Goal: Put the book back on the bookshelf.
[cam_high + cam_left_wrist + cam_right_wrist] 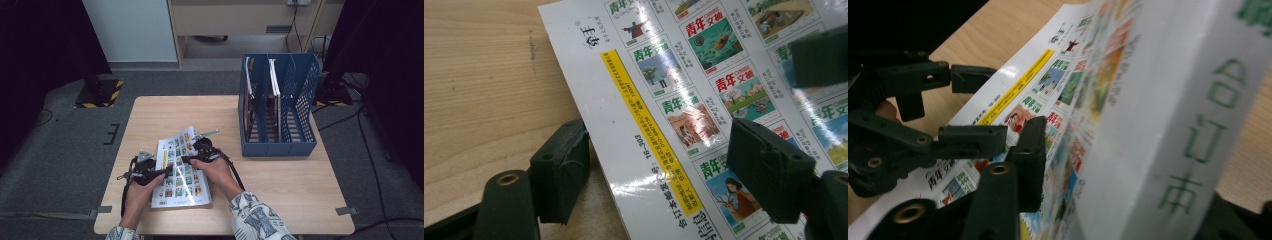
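A thick, glossy-covered magazine volume (180, 167) is being lifted by its right-hand spine edge from the near-left part of the wooden desk (280, 170), its left side seemingly resting on the wood. The cover, printed with rows of small pictures and a yellow strip, is being judged slick and shiny, the block of pages stiff through its thickness but fairly heavy; a hold across the broad white spine (1193, 115) is being judged the surest, since a pinch on the cover alone would likely slip or bend it.

The spine is being clamped by the right tongs (200, 150), one black jaw lying on the cover and the other at the far side of the spine, in the right gripper view. The left tongs (150, 172) are being held apart over the volume's left edge, one jaw on the bare wood just beside that edge, the other above the cover, nothing being pinched in the left gripper view.

Farther right on the desk, a blue slotted file rack (278, 105) is standing upright, well apart from the volume, with a few volumes already being kept in its left compartments.
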A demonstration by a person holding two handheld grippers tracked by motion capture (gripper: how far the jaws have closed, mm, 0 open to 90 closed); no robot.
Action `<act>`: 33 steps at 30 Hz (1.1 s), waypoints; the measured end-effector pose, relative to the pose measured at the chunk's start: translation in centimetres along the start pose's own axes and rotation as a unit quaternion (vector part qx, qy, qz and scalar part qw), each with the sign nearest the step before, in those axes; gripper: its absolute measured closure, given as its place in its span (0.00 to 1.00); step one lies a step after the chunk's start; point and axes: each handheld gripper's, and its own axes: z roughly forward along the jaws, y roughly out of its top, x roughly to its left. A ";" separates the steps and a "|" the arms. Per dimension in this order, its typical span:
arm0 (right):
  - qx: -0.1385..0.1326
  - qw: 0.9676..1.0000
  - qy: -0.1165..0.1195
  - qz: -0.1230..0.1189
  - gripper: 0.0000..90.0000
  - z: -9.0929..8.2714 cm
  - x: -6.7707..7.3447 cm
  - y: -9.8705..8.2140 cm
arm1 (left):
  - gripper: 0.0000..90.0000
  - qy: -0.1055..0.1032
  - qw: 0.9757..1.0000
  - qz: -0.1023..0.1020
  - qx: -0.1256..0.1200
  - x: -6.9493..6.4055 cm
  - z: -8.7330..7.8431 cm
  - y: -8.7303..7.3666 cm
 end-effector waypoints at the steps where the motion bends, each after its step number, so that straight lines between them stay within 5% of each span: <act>1: -0.012 1.000 0.000 -0.005 0.76 -0.2 0.1 0.2 | 0.22 -0.005 1.000 -0.003 -0.002 0.1 -0.1 0.1; 4: -0.018 1.000 -0.005 -0.022 0.77 -0.6 0.6 0.5 | 0.21 -0.016 1.000 -0.012 -0.013 0.3 -0.3 0.2; 8: -0.040 0.997 -0.011 -0.061 0.78 -1.6 1.2 0.8 | 0.20 -0.039 0.998 0.006 -0.046 1.1 -0.8 0.4; 9: -0.047 0.996 -0.013 -0.069 0.78 -1.8 1.3 0.9 | 0.20 -0.044 0.998 -0.008 -0.038 1.0 -1.0 0.3; 12: -0.067 0.993 -0.020 -0.095 0.78 -2.5 1.5 0.9 | 0.21 -0.049 0.998 -0.002 -0.029 1.2 -1.3 0.1; 18: -0.099 0.989 -0.023 -0.111 0.79 -3.3 1.5 0.8 | 0.21 -0.073 0.997 0.023 0.005 0.8 -1.3 -0.3; 23: -0.113 0.986 -0.019 -0.121 0.79 -3.7 1.5 0.9 | 0.24 -0.106 0.994 0.021 0.016 0.7 -0.8 -0.4; 33: -0.151 0.979 -0.010 -0.136 0.80 -4.7 1.8 1.4 | 0.32 -0.140 0.990 0.018 0.006 0.6 -0.5 -0.3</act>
